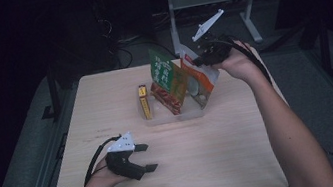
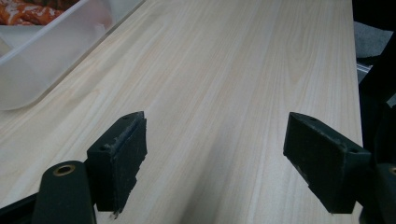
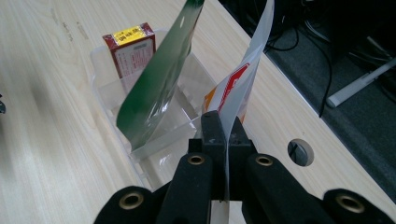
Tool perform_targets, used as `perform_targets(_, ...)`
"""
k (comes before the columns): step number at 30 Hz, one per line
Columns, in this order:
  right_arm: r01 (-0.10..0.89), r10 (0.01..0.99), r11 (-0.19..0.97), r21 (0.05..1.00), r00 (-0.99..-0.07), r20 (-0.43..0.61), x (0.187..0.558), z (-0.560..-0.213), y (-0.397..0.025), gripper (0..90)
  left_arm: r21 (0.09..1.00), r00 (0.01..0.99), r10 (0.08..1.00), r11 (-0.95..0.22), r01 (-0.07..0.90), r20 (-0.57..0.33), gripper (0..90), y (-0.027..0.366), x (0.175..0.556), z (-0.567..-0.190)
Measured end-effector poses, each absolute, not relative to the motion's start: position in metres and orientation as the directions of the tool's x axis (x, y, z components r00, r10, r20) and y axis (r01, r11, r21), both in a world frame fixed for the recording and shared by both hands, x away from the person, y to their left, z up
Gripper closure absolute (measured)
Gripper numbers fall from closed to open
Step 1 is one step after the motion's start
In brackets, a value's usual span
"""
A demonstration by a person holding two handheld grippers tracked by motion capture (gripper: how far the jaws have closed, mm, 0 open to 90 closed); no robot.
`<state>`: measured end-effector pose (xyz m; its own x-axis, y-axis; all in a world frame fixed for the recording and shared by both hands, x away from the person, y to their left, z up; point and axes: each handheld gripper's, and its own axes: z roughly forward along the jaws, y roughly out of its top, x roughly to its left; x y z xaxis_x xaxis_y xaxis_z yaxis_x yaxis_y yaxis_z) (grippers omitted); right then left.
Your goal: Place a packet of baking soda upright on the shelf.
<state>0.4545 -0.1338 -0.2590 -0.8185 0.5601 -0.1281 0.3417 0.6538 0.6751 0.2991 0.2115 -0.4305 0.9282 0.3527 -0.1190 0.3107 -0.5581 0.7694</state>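
A clear plastic bin (image 1: pixel 158 117) (image 3: pixel 140 149) stands mid-table and holds a red and yellow box (image 1: pixel 144 102) (image 3: pixel 133 53), a green pouch (image 1: pixel 168 80) (image 3: pixel 156 88) and a white and orange pouch (image 1: pixel 199 80) (image 3: pixel 243 74). My right gripper (image 1: pixel 198 59) (image 3: pixel 224 126) is shut on the top edge of the white and orange pouch, which leans in the bin's right end. My left gripper (image 1: pixel 147 157) (image 2: pixel 215 158) rests open near the table's front left, nothing between its jaws. A corner of the bin (image 2: pixel 42 60) lies ahead of it.
The light wood table (image 1: pixel 214 151) has a round cable hole (image 3: pixel 299 151) near its right edge. Table legs and cables (image 1: pixel 210 0) stand beyond the far edge. Bare tabletop stretches between the bin and the front edge.
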Motion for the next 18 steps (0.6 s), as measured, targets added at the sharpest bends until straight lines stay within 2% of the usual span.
perform_targets(18,0.381,0.571,0.664,0.643,-0.814,-0.108,0.472,-0.278,-0.127,90.0,0.777,0.927,0.349,-0.541,0.321,-0.140,19.9,0.206,0.301,-0.433)
